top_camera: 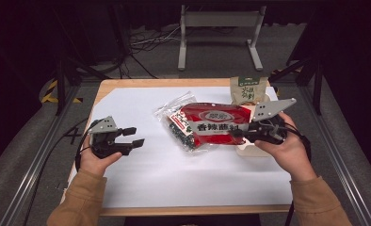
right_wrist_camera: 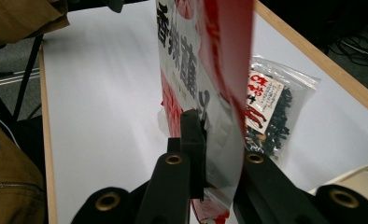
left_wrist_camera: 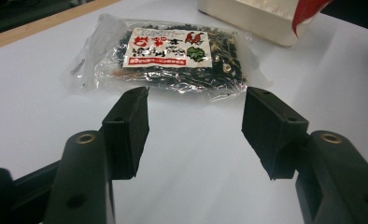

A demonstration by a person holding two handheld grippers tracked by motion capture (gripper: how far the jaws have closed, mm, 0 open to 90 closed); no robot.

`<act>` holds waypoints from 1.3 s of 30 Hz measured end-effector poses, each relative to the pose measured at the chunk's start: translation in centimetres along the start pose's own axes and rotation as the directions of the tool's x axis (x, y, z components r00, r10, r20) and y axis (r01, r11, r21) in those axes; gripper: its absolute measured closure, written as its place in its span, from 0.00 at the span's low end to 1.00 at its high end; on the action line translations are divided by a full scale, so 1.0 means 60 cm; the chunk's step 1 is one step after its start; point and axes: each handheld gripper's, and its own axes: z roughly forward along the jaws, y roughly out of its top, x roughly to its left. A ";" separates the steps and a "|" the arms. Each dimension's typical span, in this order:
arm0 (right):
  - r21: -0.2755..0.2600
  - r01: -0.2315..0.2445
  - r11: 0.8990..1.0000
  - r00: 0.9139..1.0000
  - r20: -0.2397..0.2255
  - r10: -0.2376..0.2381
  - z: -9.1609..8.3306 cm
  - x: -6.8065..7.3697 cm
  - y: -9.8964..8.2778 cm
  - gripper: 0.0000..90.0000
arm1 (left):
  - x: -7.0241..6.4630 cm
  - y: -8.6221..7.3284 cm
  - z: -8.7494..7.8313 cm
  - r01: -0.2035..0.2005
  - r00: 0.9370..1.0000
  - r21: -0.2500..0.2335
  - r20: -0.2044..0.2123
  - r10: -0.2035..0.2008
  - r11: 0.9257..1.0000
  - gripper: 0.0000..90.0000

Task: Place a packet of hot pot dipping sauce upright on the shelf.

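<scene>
At worktop (top_camera: pixel 141 188), right side: right tongs (top_camera: pixel 237 135) clenched on the near edge of the red sachet (top_camera: pixel 216 123), lifted clear of the white sheet.
Sachet pose: hangs from that pinch, roughly flat in the high view, edge-on in the right gripper view (right_wrist_camera: pixel 205 93); 1 corner overlaps the clear bag (top_camera: pixel 181 128) from above, can't tell if they touch.
Left tongs (top_camera: pixel 133 136): released, nothing between the pads, low over bare sheet, well apart from the sachet.
Clear bag: flat on the sheet, dark dried bits inside, just ahead of the left jaws in the left gripper view (left_wrist_camera: pixel 168 56).
Cream tray (top_camera: pixel 249 149): under the right hand, green pouch (top_camera: pixel 247 89) standing at its far end.
Handling, my read: sachet is light, floppy, glossy film, so likely slippery; it'll sag and swing from 1 edge.
Grip point: stay on the sealed margin, deep bite; avoid squeezing the filled middle.
Risk: film creeping out of the pads if swung fast.
</scene>
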 end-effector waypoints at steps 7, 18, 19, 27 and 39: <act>0.004 -0.028 1.000 0.999 0.041 0.028 -0.021 -0.029 0.015 0.96 | 0.001 -0.001 0.002 0.001 1.000 0.008 0.003 -0.001 1.000 0.45; -0.008 -0.069 0.998 0.992 0.105 0.069 -0.042 -0.071 0.027 0.96 | 0.003 -0.002 0.003 0.004 1.000 0.009 0.009 -0.004 1.000 0.45; -0.010 -0.075 0.997 0.991 0.111 0.076 -0.044 -0.076 0.027 0.96 | 0.003 -0.002 0.003 0.007 1.000 0.007 0.010 -0.007 1.000 0.45; -0.041 -0.134 0.990 0.979 0.151 0.139 -0.060 -0.109 0.027 0.96 | 0.005 -0.003 0.002 0.007 1.000 0.011 0.012 -0.007 1.000 0.45; -0.074 -0.207 0.975 0.958 0.189 0.218 -0.075 -0.151 0.016 0.96 | 0.006 -0.003 0.002 0.009 1.000 0.011 0.012 -0.009 1.000 0.44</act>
